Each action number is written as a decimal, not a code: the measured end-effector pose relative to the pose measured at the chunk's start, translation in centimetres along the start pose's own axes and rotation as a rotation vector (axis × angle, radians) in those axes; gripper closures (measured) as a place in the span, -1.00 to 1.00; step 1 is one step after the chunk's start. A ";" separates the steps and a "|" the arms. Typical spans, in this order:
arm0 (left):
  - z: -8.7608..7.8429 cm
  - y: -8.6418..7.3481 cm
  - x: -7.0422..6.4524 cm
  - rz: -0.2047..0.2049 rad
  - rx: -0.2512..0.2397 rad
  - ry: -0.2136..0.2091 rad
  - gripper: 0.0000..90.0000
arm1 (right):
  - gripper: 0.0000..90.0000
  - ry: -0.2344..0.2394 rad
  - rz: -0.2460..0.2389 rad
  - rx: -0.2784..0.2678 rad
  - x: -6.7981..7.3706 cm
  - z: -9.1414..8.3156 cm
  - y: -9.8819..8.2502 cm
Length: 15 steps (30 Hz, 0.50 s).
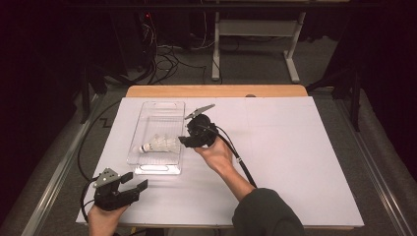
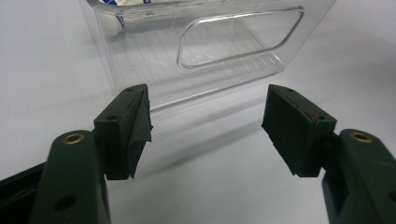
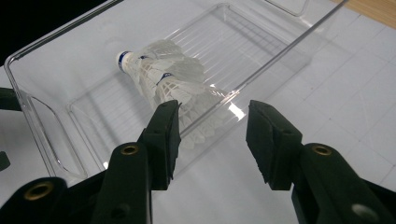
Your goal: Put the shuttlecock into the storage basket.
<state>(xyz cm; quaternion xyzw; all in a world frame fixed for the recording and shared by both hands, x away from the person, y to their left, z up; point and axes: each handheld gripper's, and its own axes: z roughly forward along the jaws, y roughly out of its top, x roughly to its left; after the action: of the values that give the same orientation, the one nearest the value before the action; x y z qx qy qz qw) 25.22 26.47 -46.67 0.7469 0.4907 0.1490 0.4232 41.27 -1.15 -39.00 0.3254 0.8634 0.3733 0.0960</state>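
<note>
I'm watching the high view: shuttlecock [image 1: 160, 144] is lying on its side inside the clear plastic bin [image 1: 142, 112], cork end pointing to the bin's left wall, feathers toward the right wall. Bin is sitting on the white table sheet [image 1: 295, 147], left of centre.

R gripper [image 1: 186, 141] is hovering just at the bin's right rim, close to the feather end. In the right gripper view its jaws are standing apart w/ nothing btwn them; shuttlecock [image 3: 163, 81] is lying free beyond the tips, not touched by either pad.

L gripper [image 1: 136, 181] is resting near the table's front-left corner, well apart from the shuttlecock, pointing toward the bin. In the left gripper view I'm seeing its jaws spread wide, empty, w/ the bin's end wall [image 2: 233, 42] ahead.
</note>
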 end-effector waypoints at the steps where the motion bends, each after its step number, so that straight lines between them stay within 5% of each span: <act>1: 0.0 0.0 0.0 0.000 0.001 0.000 -0.27 | 0.22 -0.001 -0.003 -0.001 -0.1 -0.1 -0.1; 15: 0.0 0.0 0.0 0.000 0.001 0.000 -0.27 | 0.21 -0.015 0.030 -0.018 -1.2 -1.0 -1.1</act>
<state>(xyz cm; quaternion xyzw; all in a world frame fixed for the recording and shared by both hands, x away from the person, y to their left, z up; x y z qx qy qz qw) 25.22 26.47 -46.68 0.7470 0.4908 0.1487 0.4230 41.26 -3.04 -39.14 0.3401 0.8544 0.3799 0.0998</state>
